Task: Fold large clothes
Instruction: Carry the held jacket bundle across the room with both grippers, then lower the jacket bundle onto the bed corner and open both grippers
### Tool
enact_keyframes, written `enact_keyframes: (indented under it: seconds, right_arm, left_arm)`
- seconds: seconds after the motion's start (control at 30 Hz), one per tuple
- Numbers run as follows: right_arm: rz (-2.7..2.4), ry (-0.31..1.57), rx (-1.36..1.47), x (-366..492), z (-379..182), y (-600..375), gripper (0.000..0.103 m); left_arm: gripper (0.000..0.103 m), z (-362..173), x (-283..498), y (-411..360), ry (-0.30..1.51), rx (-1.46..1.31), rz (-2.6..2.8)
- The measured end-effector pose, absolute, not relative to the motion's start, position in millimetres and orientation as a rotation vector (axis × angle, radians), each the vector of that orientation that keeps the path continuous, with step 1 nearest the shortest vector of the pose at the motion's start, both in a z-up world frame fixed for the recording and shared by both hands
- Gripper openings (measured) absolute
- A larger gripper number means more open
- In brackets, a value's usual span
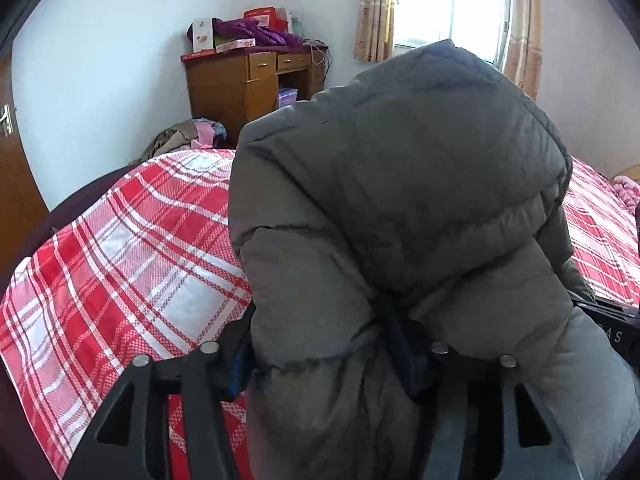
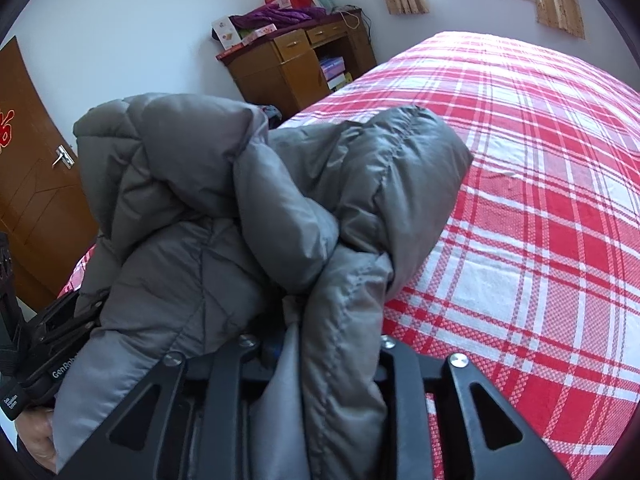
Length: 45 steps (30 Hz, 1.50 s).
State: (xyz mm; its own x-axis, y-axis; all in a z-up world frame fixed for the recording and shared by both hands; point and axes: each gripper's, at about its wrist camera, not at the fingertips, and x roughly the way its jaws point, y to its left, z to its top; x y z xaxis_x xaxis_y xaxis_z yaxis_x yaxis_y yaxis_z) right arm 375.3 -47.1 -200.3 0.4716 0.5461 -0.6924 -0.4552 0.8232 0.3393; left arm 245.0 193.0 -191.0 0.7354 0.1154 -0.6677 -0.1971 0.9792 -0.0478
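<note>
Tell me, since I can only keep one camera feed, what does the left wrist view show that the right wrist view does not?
Only the left wrist view shows the pile of clothes beyond the bed and a pink quilt at the right edge. Only the right wrist view shows the brown wooden door with its metal handle, and a hand at the lower left. Both share the grey padded down jacket bunched between the gripper fingers, the red and white checked bedspread, the wooden desk and the curtained window.

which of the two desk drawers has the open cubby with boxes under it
The right-hand drawer, the one nearer the window. Below it the wooden desk is open, with stacked boxes inside. The left drawer sits above a closed cabinet front.
</note>
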Motion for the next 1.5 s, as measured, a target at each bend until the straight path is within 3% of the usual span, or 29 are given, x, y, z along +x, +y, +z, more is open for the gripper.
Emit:
enact_keyframes:
  seconds: [0.27,0.67,1.17,1.33,1.5]
  right_arm:
    - [0.607,0.902,0.135,379.4,-207.6,-43.4,0.036]
    - [0.597,0.915,0.153,388.3,-220.5,-47.7,0.045]
    - [0.561,0.944,0.131,392.6,-219.7,-42.9,0.052]
    - [0.506,0.926,0.08,383.7,-196.2,-43.0,0.056]
    - [0.491,0.817,0.074,344.9,-154.2,-55.6,0.08]
  left_arm:
    - [0.077,-201.4,250.0,203.1,0.732,-0.147,0.196]
    - [0.091,-211.9,256.1,208.6,0.738,-0.185,0.239]
    - [0.094,-210.6,257.0,214.3,0.765,-0.188,0.243]
    - [0.094,-175.4,230.5,214.6,0.74,-0.175,0.243]
    - [0.094,-141.2,197.5,209.5,0.665,-0.168,0.205]
